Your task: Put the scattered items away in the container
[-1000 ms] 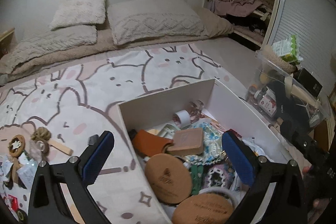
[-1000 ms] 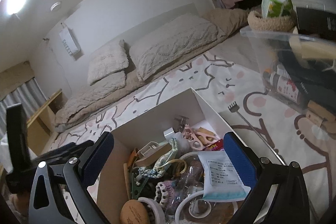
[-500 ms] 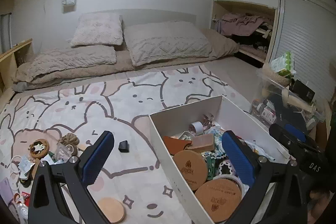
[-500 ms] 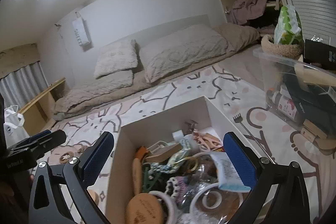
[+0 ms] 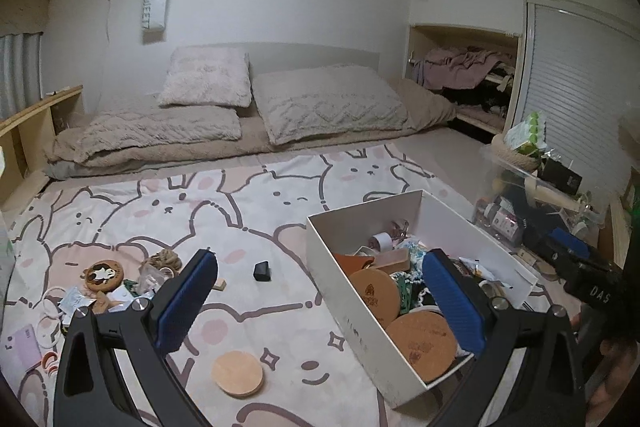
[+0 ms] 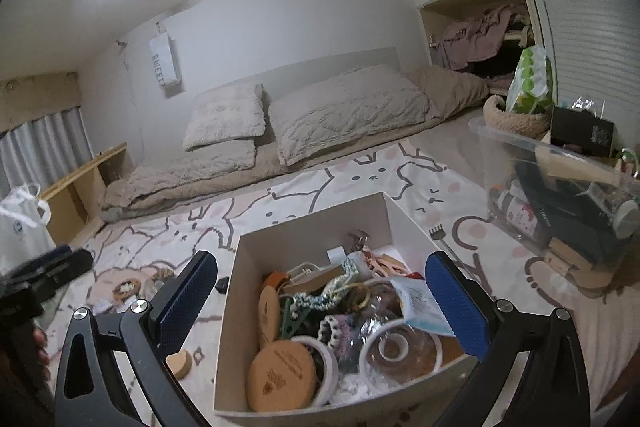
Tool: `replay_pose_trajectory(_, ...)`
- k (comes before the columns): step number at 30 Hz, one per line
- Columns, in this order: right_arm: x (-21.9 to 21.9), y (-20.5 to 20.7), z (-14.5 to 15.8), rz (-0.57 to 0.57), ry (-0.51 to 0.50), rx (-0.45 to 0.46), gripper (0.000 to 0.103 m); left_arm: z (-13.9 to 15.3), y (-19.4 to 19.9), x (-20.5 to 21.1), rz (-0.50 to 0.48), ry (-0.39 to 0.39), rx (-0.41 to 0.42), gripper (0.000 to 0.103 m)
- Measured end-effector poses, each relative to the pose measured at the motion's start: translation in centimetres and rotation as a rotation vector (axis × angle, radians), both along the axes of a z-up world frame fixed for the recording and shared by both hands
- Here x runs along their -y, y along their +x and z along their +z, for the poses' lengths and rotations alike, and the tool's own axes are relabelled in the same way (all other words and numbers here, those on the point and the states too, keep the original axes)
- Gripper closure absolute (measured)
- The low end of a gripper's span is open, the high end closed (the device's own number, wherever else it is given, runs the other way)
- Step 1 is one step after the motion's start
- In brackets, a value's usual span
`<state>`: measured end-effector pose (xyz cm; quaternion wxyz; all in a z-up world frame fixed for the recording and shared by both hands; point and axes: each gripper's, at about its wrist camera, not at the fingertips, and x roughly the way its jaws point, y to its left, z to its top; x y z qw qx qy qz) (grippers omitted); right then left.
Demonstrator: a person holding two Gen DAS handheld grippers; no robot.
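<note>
A white box point(image 5: 332, 255) point(image 6: 240, 287) sits on the bunny-print blanket, filled with cork coasters, tape rolls and small trinkets. My left gripper point(image 5: 320, 301) hangs open above the blanket, left of the box, with nothing between its blue pads. Below it lies a round cork coaster point(image 5: 237, 374). A small black block point(image 5: 262, 271) rests ahead of it. A pile of scattered bits point(image 5: 100, 287) lies at the far left, with a round wooden piece and white rings. My right gripper point(image 6: 320, 301) is open over the box, empty.
A clear plastic bin point(image 6: 560, 195) full of bottles and boxes stands right of the white box. Pillows and a beige duvet point(image 5: 280, 111) lie at the far wall. A wooden shelf point(image 5: 24, 143) is at the left. A small black fork-shaped tool point(image 6: 440, 239) lies beside the box.
Both grippers have pulled up and back from the box, so more of the blanket and room shows. The left one swung left, bringing the scattered pile and cork coaster into view.
</note>
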<state>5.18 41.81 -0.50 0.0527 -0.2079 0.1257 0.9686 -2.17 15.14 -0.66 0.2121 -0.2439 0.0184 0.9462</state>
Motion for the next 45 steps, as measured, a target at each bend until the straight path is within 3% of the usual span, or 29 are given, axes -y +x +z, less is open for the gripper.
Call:
replay_pose_trajectory(19,5.5,6.4,0.9,0.074,0.163,0.032,0.0,0.3,9.5,4.2,0.052,-0.031,-0.113,0.0)
replay_pose_trajectory(45,9.0,13.1,2.8,0.083,0.271,-0.004,0.0,-0.7,15.0,7.5,0.079,-0.023,-0.086,0.0)
